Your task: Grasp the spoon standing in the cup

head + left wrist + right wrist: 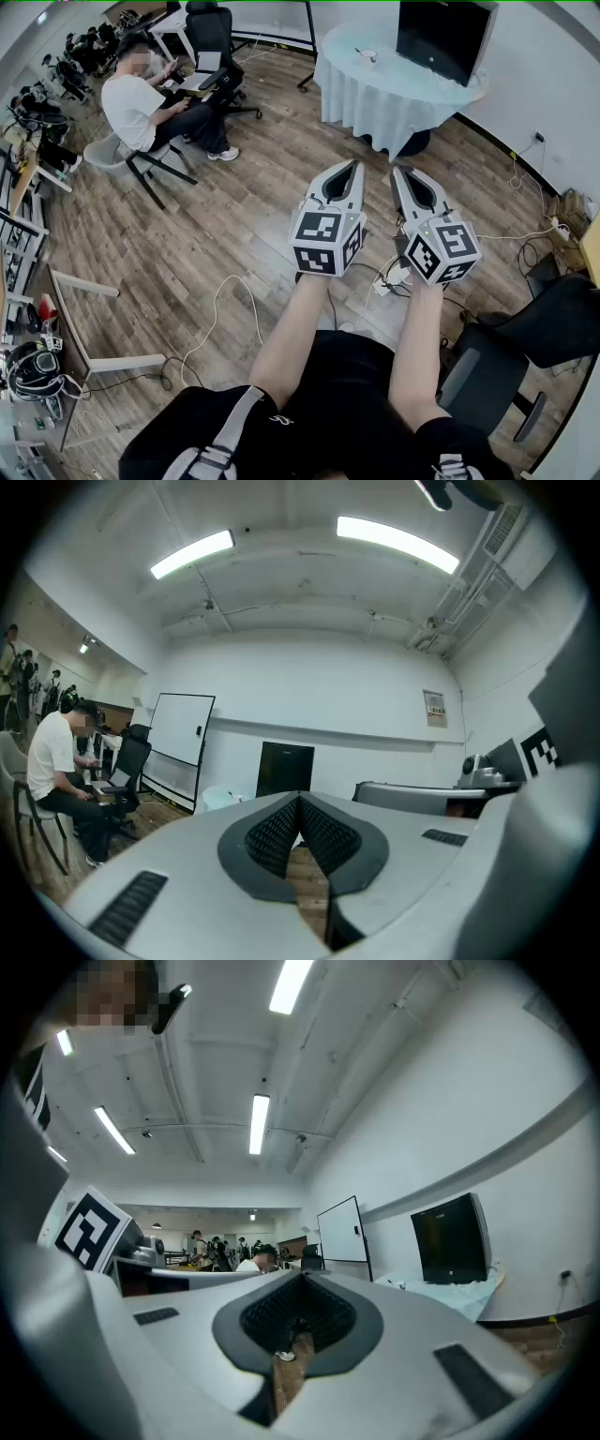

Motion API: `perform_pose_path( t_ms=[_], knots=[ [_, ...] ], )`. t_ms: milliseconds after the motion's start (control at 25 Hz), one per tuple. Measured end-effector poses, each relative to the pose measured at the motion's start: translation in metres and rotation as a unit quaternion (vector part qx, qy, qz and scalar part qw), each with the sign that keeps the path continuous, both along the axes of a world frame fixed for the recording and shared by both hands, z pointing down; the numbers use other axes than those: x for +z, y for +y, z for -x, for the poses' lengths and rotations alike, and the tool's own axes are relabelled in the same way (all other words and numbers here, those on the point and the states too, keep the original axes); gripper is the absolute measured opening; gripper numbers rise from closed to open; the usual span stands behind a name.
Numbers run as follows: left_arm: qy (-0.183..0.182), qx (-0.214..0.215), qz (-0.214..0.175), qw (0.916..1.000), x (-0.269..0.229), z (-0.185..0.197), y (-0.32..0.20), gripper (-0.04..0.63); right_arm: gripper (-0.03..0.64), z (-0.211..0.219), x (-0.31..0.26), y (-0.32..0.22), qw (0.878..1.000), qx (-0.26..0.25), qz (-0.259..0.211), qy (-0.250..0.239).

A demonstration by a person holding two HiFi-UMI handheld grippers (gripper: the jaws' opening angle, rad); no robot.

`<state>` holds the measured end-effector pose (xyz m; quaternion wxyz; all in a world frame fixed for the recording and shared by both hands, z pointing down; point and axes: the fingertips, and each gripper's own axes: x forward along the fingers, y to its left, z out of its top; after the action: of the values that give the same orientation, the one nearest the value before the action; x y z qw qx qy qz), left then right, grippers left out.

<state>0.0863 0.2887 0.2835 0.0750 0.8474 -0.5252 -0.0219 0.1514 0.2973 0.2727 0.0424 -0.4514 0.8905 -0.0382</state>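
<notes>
Forearms (295, 330): head view only. Left tool (356, 163), right tool (395, 170) closed.

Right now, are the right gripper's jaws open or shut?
Shut. In the right gripper view, the right gripper has its jaws meeting at the tips, with nothing clamped between them. No cup or spoon is in view.

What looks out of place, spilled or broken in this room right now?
Nothing looks spilled or broken. The only untidy thing is the loose cables trailing across the floor, which could be a trip hazard.
</notes>
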Motion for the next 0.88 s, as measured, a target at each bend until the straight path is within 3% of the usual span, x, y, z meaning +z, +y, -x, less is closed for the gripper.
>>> perform_pose_path(
  t_ms=[560, 880],
  knots=[
    [0.009, 0.007, 0.002, 0.9999, 0.005, -0.004, -0.024, 0.014, 0.003, -0.003, 0.002, -0.021, 1.0, 0.019, -0.012, 0.017],
    [0.009, -0.002, 0.019, 0.9998, 0.019, 0.041, -0.056, 0.014, 0.003, 0.029, 0.013, -0.061, 1.0, 0.024, 0.011, -0.004]
  ],
)
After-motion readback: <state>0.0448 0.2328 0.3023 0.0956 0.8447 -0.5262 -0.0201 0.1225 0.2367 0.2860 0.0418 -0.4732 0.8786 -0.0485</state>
